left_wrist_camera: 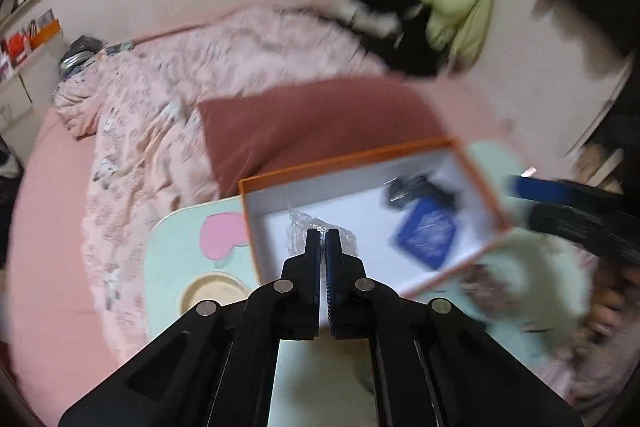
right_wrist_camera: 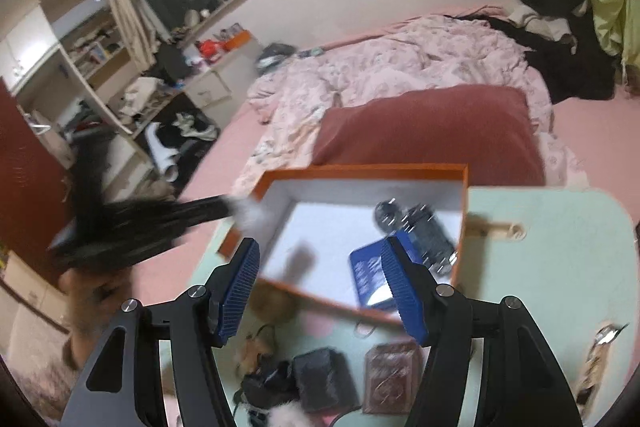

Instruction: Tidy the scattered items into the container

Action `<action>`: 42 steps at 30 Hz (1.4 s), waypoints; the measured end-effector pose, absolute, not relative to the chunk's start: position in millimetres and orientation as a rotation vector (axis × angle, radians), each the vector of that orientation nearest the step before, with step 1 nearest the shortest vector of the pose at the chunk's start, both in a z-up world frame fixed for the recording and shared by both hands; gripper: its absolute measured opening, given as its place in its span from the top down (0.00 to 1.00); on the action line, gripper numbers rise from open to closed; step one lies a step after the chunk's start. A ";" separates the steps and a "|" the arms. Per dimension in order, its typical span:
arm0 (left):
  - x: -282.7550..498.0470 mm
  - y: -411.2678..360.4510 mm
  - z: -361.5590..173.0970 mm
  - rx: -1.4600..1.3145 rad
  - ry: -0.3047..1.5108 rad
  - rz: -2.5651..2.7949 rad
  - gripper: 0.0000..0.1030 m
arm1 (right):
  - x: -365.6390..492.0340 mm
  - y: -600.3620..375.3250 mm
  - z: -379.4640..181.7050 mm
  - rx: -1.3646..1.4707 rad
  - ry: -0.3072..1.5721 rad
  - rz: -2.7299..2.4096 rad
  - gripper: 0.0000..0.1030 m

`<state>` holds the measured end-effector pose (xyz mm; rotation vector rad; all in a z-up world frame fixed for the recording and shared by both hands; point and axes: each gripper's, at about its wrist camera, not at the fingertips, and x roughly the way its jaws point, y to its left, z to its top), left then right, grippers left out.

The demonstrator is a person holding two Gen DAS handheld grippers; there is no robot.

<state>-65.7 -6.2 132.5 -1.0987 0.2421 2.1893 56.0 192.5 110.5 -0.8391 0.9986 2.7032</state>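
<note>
No legible text, label, brand or number in either view. The blue packet [right_wrist_camera: 370, 277] inside the orange box [right_wrist_camera: 360, 171] carries pale print, too blurred to read. The brown packet [right_wrist_camera: 392, 383] in front of that box shows only an unreadable pattern.

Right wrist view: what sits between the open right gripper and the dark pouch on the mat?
Nothing: in the right wrist view, only bare mint mat separates the right gripper from the dark pouch.

orange box [right_wrist_camera: 360, 173], blue packet [right_wrist_camera: 370, 277], mint table [right_wrist_camera: 560, 247].
</note>
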 end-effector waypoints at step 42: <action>-77.3 55.5 107.3 -1.224 0.120 2.055 0.43 | 92.0 117.6 23.0 -0.993 1.143 2.721 0.73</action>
